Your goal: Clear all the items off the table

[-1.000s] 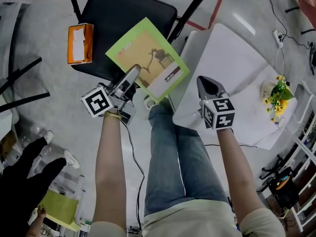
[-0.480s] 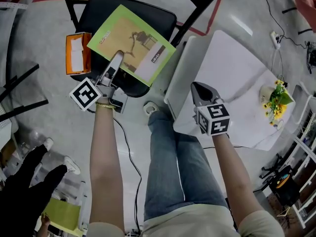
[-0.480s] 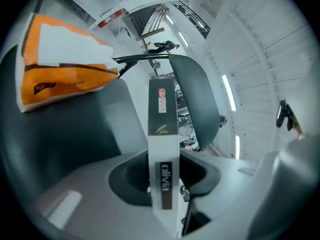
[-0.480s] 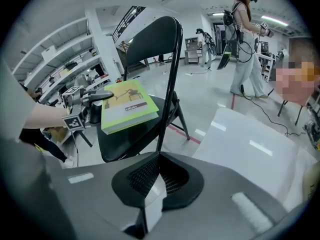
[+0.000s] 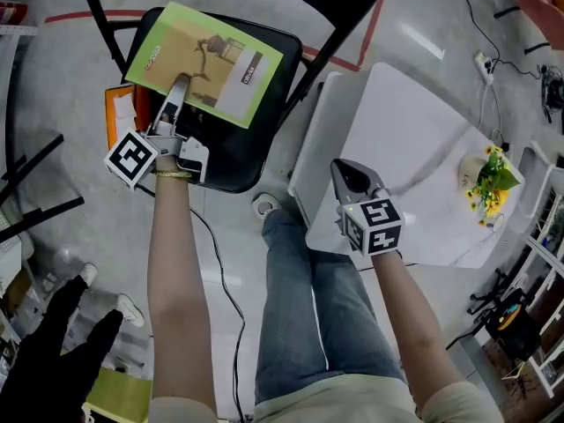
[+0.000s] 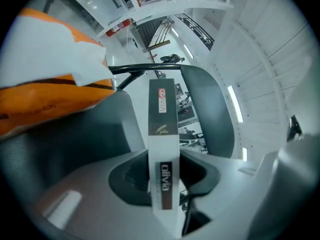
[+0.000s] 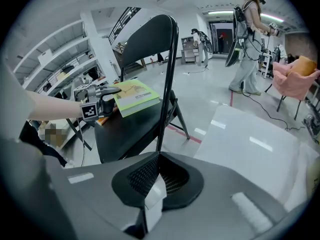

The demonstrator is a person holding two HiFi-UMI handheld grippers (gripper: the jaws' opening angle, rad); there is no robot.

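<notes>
A green magazine hangs level over the black chair seat, and my left gripper is shut on its near edge. The left gripper view looks along that thin edge, clamped between the jaws of the left gripper. An orange tissue box lies on the seat's left side, next to the magazine and close in the left gripper view. My right gripper is shut and holds nothing above the white table. The right gripper view shows the magazine over the chair.
A small pot of yellow flowers stands at the table's far right. The chair's backrest rises between table and seat. Cables trail on the floor. A person stands further back in the room. Shelving lines the right side.
My left gripper has carried the magazine leftward and further away, from the table's corner to over the chair seat near the orange box. The right gripper has hardly moved.
</notes>
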